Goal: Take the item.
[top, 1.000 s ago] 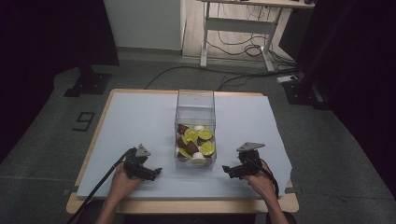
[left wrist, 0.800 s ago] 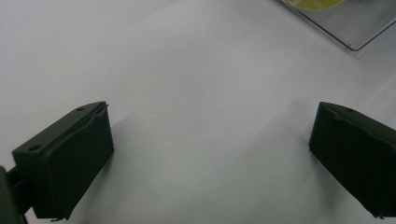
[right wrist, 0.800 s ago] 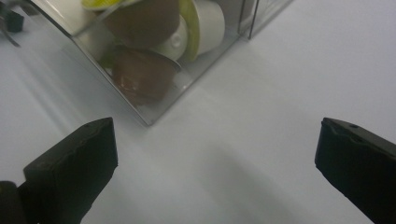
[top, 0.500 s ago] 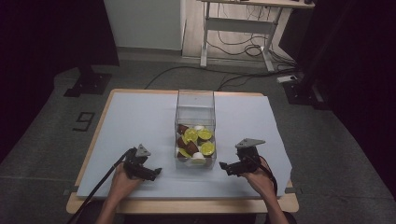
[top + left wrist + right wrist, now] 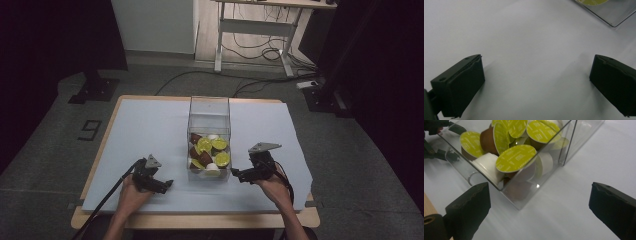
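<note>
From above, the clear box (image 5: 209,125) of capsules (image 5: 210,152) runs lengthwise away from me, mid-table, between my grippers. My left gripper (image 5: 536,82) gapes over bare cloth (image 5: 524,37). My right gripper (image 5: 539,207) gapes beside the box's near corner.

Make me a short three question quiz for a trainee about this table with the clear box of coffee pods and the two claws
1. True or false: the right claw is shut on a pod.
2. What colour are most pod lids in the clear box? A) red B) yellow-green C) blue
3. Fill in: the left claw sits over the bare white ____, apart from the box.

Key:
1. False. In the right gripper view its jaws stand wide apart, with the near corner of the box ahead of them and nothing gripped.
2. B.
3. Sheet. The left gripper view shows open jaws with nothing between them.
</note>
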Tool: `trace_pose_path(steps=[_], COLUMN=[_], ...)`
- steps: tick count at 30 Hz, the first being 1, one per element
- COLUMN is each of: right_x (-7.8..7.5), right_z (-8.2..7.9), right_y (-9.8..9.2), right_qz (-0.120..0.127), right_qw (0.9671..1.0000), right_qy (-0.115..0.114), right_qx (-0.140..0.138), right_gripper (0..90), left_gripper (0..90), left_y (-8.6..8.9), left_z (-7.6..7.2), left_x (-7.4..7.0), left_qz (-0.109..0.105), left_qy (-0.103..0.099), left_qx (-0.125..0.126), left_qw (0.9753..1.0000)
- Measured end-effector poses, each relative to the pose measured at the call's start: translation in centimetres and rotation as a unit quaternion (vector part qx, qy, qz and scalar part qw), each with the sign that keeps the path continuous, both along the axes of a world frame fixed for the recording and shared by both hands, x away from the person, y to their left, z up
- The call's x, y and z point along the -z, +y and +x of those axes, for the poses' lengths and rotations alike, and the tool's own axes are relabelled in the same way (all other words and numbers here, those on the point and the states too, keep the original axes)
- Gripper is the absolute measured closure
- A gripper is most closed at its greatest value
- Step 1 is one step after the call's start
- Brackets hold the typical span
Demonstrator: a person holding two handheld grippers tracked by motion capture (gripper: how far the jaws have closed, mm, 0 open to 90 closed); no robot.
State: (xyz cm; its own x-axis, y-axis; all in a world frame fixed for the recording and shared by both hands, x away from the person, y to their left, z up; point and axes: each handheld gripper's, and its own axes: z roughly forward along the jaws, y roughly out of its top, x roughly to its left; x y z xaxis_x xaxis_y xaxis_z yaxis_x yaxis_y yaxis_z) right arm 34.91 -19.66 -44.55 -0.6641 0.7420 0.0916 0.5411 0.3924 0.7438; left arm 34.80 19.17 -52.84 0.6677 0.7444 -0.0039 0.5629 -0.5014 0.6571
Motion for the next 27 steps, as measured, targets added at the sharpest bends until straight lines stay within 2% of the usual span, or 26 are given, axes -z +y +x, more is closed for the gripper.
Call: trace_pose_path(steps=[8, 17, 21, 22, 27], right_x=[-0.9, -2.1, -2.3, -2.4, -2.4], right_z=[0.1, 0.9, 1.2, 1.4, 1.9], right_y=[1.1, 3.0, 4.1, 4.5, 5.4], right_qz=[-0.002, 0.004, -0.004, -0.004, -0.012], right_qw=[0.9999, 0.9995, 0.9993, 0.9992, 0.9990], right_qy=[-0.008, -0.008, -0.012, -0.010, -0.007], right_qx=[-0.006, -0.029, -0.035, -0.038, -0.042], right_gripper=[6.9, 7.1, 10.9, 14.2, 17.6], left_gripper=[0.0, 0.0, 0.0, 0.0, 0.0], left_y=[0.0, 0.0, 0.0, 0.0, 0.0], left_z=[0.0, 0.0, 0.0, 0.0, 0.0], left_x=[0.0, 0.0, 0.0, 0.0, 0.0], left_qz=[0.001, 0.001, 0.001, 0.000, 0.001], left_qy=[0.000, 0.000, 0.000, 0.000, 0.000], left_qx=[0.001, 0.001, 0.001, 0.001, 0.001], left_qw=[1.0000, 1.0000, 1.0000, 1.0000, 1.0000])
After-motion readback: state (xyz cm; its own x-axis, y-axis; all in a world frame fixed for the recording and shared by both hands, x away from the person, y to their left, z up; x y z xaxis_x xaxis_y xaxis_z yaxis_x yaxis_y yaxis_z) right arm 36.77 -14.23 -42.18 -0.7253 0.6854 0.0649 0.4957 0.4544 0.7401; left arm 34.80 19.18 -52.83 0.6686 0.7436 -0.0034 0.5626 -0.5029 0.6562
